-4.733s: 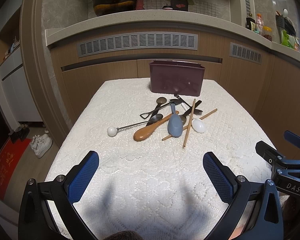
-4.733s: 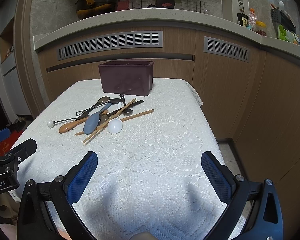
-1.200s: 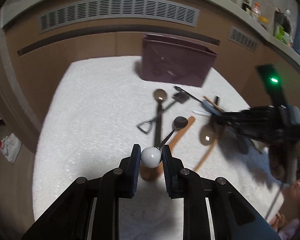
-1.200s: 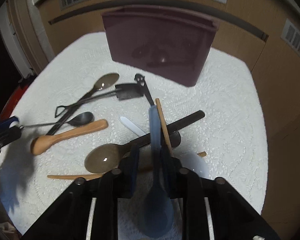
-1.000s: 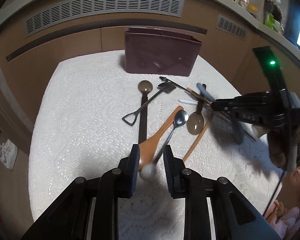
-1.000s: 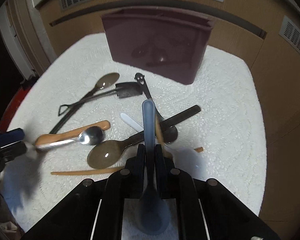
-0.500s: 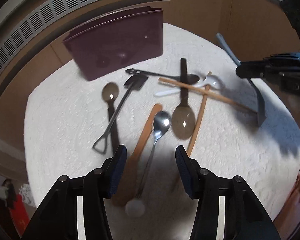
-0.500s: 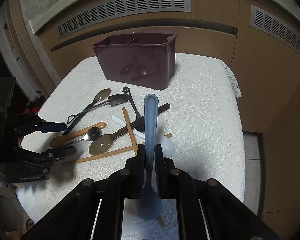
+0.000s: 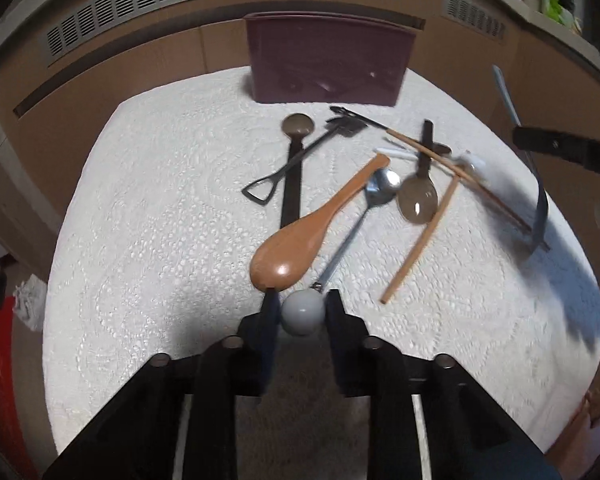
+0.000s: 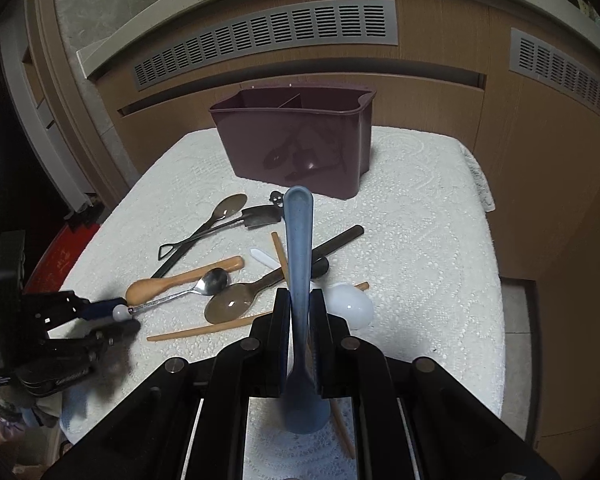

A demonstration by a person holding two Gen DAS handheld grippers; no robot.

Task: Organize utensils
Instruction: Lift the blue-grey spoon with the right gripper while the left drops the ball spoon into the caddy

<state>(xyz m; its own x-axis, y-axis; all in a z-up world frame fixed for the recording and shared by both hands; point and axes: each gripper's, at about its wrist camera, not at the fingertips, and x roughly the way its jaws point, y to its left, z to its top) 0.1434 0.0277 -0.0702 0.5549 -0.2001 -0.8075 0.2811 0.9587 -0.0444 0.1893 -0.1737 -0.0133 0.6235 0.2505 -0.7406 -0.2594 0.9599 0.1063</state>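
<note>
Utensils lie scattered on the white lace-covered bench [image 10: 420,216] before the maroon plastic caddy [image 10: 296,140]. Right gripper [image 10: 299,312] jaws pinch a blue plastic spoon [image 10: 299,240]; left gripper [image 9: 300,312] jaws flank the steel spoon's white ball end [image 9: 302,312], contact unclear. That round ball could squirt free.

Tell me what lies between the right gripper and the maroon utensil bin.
In the right wrist view, most of the pile: a tan wooden chopstick, a long black-handled spoon and a dark shovel-shaped spoon, before the maroon plastic bin.

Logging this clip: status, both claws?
Left claw shut on ball-end spoon. Right claw shut on blue spoon, lifted. Maroon caddy ahead, path open.
</note>
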